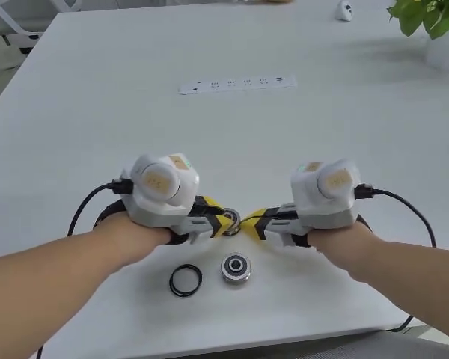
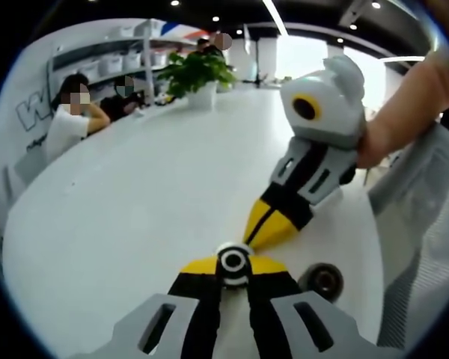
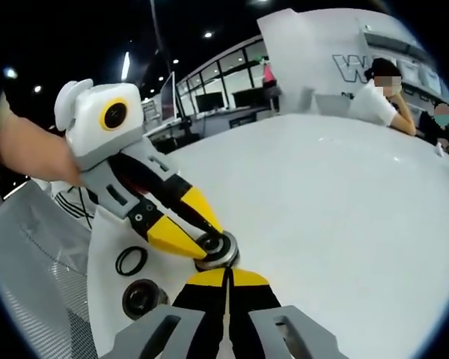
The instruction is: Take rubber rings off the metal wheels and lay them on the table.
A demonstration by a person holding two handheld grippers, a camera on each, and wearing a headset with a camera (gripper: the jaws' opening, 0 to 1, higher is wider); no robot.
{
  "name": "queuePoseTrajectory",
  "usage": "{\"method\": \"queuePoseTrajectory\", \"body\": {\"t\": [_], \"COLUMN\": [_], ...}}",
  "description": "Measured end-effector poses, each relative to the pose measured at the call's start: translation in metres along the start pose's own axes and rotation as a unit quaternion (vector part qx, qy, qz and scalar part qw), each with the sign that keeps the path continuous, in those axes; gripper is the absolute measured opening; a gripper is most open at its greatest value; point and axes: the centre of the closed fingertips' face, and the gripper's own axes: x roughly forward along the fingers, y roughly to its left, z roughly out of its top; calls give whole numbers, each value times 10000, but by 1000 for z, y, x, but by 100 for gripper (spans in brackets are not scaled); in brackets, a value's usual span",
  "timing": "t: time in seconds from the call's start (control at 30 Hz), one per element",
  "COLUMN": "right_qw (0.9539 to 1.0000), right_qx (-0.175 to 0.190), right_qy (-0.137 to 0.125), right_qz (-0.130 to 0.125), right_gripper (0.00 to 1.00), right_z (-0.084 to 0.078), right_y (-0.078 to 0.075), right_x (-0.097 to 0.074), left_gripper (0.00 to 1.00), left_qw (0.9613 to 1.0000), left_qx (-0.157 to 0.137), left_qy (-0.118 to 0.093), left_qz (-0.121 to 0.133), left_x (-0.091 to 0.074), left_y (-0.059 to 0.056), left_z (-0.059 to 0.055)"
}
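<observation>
**A:** What is held by the left gripper [image 1: 226,222]?

**B:** A small metal wheel [image 1: 231,220] is clamped between its yellow tips. In the head view it is seen in the middle of the near part of the white surface [image 1: 120,97], where the two grippers meet tip to tip.

**A:** And how is the right gripper [image 1: 248,222] set?

**B:** Its jaws are pressed together, and their tips are laid against the rim of the same metal wheel from the opposite side. Whether any rubber is pinched between them cannot be told.

**A:** Where is the rubber found?

**B:** One black rubber ring [image 1: 185,280] is laid flat on the surface, nearer the person than the grippers and below the left one. A second wheel [image 1: 235,268] is lying flat just beside it on its right, apart from it. Whether a ring is carried on that second wheel cannot be made out.

**A:** Is anything else noted?

**B:** A white power strip [image 1: 239,84] is set well back on the surface. A potted plant [image 1: 432,22] is placed at the far right corner. Both grippers are held by bare hands, and a black cable is run from each.
</observation>
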Motion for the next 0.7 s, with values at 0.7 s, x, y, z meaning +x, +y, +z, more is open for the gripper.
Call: {"method": "queuePoseTrajectory", "body": {"t": [0.7], "right_qw": [9944], "right_qx": [922], "right_qy": [-501], "right_qz": [132], "right_gripper": [0], "right_z": [17], "right_y": [2], "right_x": [-7], "left_gripper": [12], "left_qw": [9999], "left_qx": [51], "left_qy": [124], "left_qz": [102], "left_x": [0], "left_y": [0], "left_z": [0]}}
